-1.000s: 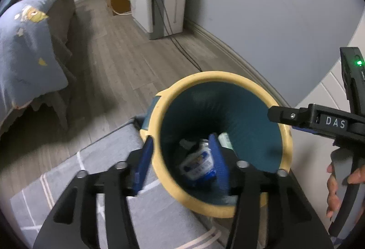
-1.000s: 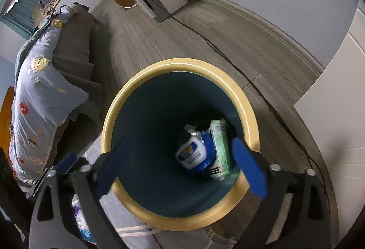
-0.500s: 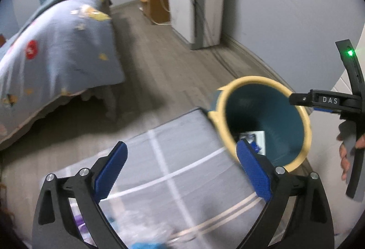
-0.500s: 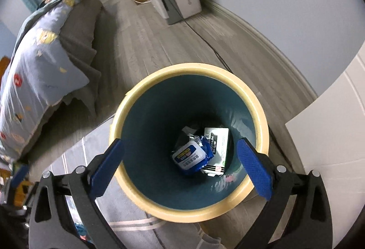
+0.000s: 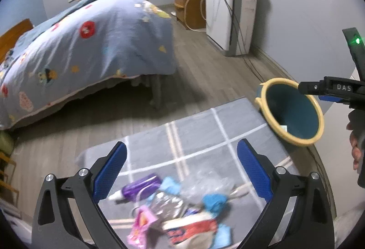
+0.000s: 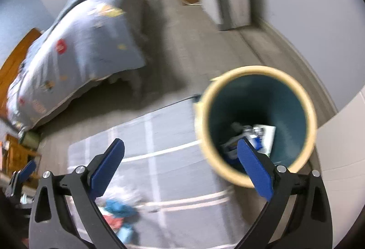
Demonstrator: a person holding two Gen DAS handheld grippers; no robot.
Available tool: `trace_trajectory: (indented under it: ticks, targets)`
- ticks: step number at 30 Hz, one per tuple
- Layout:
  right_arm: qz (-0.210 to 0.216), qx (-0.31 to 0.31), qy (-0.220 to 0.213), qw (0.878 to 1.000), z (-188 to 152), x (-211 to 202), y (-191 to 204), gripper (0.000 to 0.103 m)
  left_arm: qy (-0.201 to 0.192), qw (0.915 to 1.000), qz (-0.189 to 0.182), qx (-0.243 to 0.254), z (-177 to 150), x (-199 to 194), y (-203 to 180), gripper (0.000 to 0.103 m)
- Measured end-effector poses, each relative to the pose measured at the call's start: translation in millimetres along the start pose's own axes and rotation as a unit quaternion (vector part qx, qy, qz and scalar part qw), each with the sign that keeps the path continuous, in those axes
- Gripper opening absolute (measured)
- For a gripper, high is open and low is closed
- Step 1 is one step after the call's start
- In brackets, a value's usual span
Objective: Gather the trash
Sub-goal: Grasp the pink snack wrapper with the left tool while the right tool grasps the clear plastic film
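A teal bin with a yellow rim (image 5: 269,91) (image 6: 308,100) stands at the rug's far right corner, with a blue-white packet (image 6: 255,135) and other trash inside. A pile of trash (image 5: 173,205) lies on the grey rug: a purple tube (image 5: 139,187), pink wrapper (image 5: 141,226), red-white packet (image 5: 191,228), blue scraps. It also shows in the right wrist view (image 6: 118,212). My left gripper (image 5: 181,167) is open and empty above the pile. My right gripper (image 6: 180,164) is open and empty beside the bin; it shows in the left wrist view (image 5: 337,91).
The grey checked rug (image 5: 205,130) lies on a wood floor. A bed with a blue quilt (image 5: 91,43) stands at the left. A white appliance with cables (image 5: 230,16) and a wooden cabinet (image 5: 189,9) stand by the far wall. A white panel (image 6: 342,146) is right of the bin.
My left gripper opened and pulled back from the bin to above the trash pile. My right gripper swung left, away from over the bin.
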State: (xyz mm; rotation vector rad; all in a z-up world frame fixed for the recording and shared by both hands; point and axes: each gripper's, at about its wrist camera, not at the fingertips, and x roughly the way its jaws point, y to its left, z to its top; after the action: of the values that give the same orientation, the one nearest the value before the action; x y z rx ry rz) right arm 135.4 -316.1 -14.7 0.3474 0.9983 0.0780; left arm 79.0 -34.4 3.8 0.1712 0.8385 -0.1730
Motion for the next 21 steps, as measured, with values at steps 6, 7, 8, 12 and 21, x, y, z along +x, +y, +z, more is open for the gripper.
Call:
trace_trajectory:
  ticks: [6,7,8,12,21]
  targets:
    - [0.029,-0.068,0.022,0.997,-40.6,1.8,72.0,0.097,-0.009,0.9994,0.013,-0.029,-27.9,-13.1,48.1,0.096]
    - [0.031,-0.077,0.036,0.996,-49.0,8.4,82.8,0.097,-0.006,0.9993,0.018,-0.033,-33.1,-13.1,57.6,0.096]
    - [0.037,-0.083,0.049,0.995,-55.4,15.4,90.9,0.097,-0.004,0.9991,0.021,-0.037,-36.8,-13.3,64.4,0.096]
    - [0.023,-0.113,0.100,0.988,-76.9,49.4,114.9,0.097,0.009,0.9980,0.027,-0.056,-53.2,-5.8,95.8,0.096]
    - [0.007,-0.112,0.151,0.982,-90.9,104.4,131.6,0.097,0.079,0.9938,0.023,-0.074,-72.4,35.0,127.2,0.096]
